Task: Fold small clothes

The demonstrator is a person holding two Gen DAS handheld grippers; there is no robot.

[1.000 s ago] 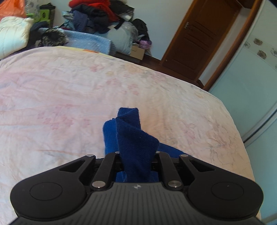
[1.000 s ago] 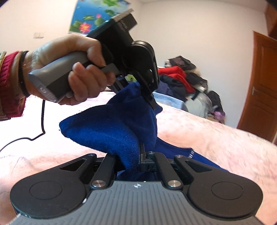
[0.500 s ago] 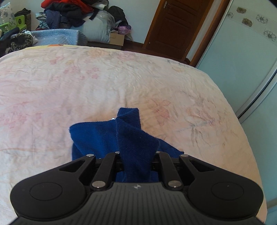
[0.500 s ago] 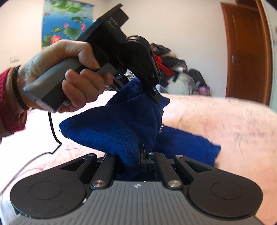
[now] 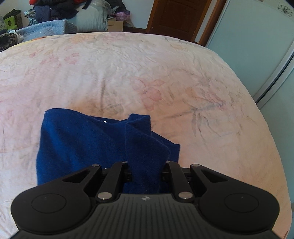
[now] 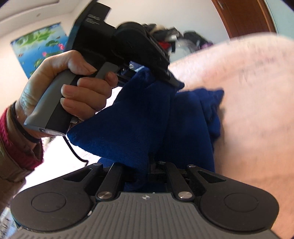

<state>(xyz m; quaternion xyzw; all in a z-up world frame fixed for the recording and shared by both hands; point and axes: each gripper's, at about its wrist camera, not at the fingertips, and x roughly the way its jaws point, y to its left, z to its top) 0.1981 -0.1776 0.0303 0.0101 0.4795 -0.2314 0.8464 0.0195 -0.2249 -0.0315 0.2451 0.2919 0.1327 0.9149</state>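
The left gripper (image 5: 146,165) is clamped on a bunched fold of a dark blue fleece garment (image 5: 88,145), the cloth rising in a twisted peak from between its closed jaws, while the rest of the garment spreads out flat to the left on the pale pink floral bedsheet (image 5: 165,77). In the right wrist view, the right gripper (image 6: 147,165) likewise pinches the same blue garment (image 6: 128,125) tight between its jaws, with the fabric stretched upward from it to the left gripper (image 6: 165,77), which bites the cloth's upper edge from above. The person's left hand (image 6: 73,88) wraps around that gripper's grey handle, a red knitted cuff (image 6: 16,147) showing at the wrist and a black cable (image 6: 73,152) trailing down from the handle's base. Part of the garment hangs loose to the right, touching the bedsheet (image 6: 248,110), which is blurred in this view. Beyond the far edge of the bed, a heap of clothes (image 5: 55,11) lies against the wall, beside a brown wooden door (image 5: 176,16) and a pale sliding wardrobe (image 5: 257,46). A poster of lotus flowers (image 6: 40,49) hangs on the white wall in the right wrist view.
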